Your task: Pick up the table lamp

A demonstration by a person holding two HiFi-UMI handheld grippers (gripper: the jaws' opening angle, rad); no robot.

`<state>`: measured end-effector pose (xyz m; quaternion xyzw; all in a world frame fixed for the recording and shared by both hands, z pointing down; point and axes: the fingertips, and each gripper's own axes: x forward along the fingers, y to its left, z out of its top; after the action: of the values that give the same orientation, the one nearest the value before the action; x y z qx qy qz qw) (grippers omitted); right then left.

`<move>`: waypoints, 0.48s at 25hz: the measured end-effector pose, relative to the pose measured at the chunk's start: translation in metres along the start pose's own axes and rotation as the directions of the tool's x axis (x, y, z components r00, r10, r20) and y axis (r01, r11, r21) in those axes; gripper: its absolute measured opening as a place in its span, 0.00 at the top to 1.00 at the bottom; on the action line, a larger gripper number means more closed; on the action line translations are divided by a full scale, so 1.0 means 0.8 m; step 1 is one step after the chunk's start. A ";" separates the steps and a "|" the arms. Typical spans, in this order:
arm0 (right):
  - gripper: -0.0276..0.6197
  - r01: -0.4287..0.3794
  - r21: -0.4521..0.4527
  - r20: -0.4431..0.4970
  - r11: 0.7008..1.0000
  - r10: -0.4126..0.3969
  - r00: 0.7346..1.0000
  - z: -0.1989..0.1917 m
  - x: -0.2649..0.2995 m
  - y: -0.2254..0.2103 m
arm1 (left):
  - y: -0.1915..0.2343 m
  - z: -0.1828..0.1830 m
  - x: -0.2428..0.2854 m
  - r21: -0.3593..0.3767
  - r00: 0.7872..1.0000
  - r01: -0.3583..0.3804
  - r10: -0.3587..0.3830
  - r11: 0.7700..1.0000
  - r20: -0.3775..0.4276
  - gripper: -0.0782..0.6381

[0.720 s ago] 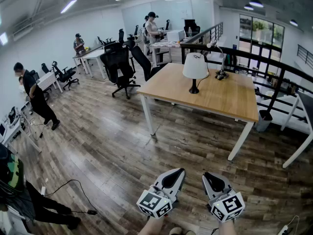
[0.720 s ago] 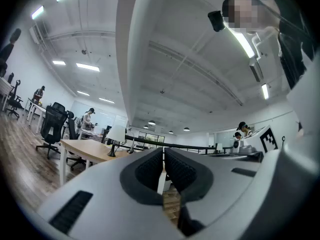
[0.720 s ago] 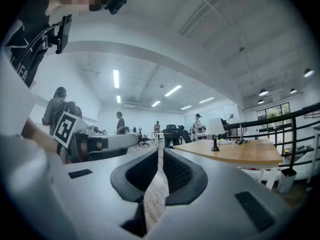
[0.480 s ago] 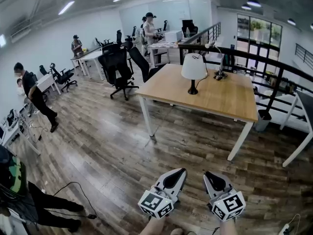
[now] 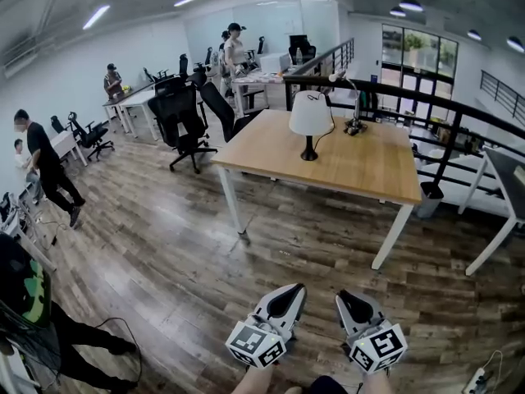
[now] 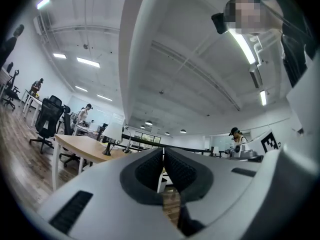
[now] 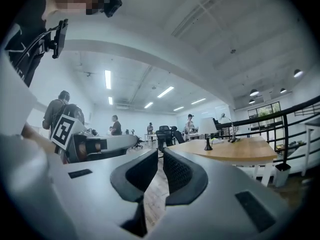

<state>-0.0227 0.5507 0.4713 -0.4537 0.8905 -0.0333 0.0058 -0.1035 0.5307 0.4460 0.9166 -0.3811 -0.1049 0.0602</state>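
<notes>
Light-wood table (image 5: 365, 171) on white legs, across the room in the head view. The table lamp (image 5: 310, 125) has a white shade and a dark stem and base. It stands upright on the top, toward the far left corner. The left gripper (image 5: 289, 294) and right gripper (image 5: 348, 302) sit low at the frame bottom, side by side over the plank floor (image 5: 164, 245). Both noses aim roughly at the table and are well apart from it. Office chairs (image 5: 176, 113) and people are further back, not in the path.

Left gripper view: pads pressed together, nothing between them. The lamp is small, off to the left of the jaws, on the table, untouched.

Right gripper view: jaws closed at the tips, empty. The lamp is up and right of the jaw line, upright on the tabletop. The left gripper rides alongside at the left edge.

Status, my read:
- Done: nothing on the lamp itself. It is not reached, not gripped and not lifted.
- In hand: the approach, with open floor between the grippers and the table.
- Left: close the gap, open one gripper, take the lamp and raise it clear.
- The stem looks like the sensible grab point. The shade is wide and probably soft.
- Watch the base weight, since the lamp could tilt in the grip.
</notes>
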 end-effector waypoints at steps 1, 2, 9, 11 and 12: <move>0.88 0.003 0.005 -0.002 1.000 -0.003 1.000 -0.002 0.002 -0.004 | 0.001 -0.002 0.004 0.002 1.000 0.004 -0.004 1.000 -0.007 0.87; 0.88 0.006 0.011 -0.001 1.000 -0.006 1.000 -0.003 0.005 -0.007 | 0.002 -0.004 0.007 0.006 1.000 0.006 -0.006 1.000 -0.014 0.87; 0.88 -0.002 0.026 0.016 1.000 0.002 1.000 0.005 0.050 -0.058 | 0.047 -0.010 0.056 -0.021 0.999 -0.034 0.034 0.999 -0.014 0.87; 0.88 -0.016 0.003 0.015 1.000 0.016 1.000 0.011 0.065 -0.071 | 0.057 -0.006 0.075 -0.032 0.999 -0.041 0.041 0.999 0.001 0.87; 0.88 -0.023 -0.006 0.014 1.000 0.023 1.000 0.014 0.071 -0.077 | 0.061 -0.006 0.085 -0.030 0.999 -0.042 0.042 0.999 0.003 0.87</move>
<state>-0.0056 0.4679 0.4650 -0.4436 0.8957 -0.0273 0.0113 -0.0892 0.4486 0.4497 0.9072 -0.3986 -0.1111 0.0754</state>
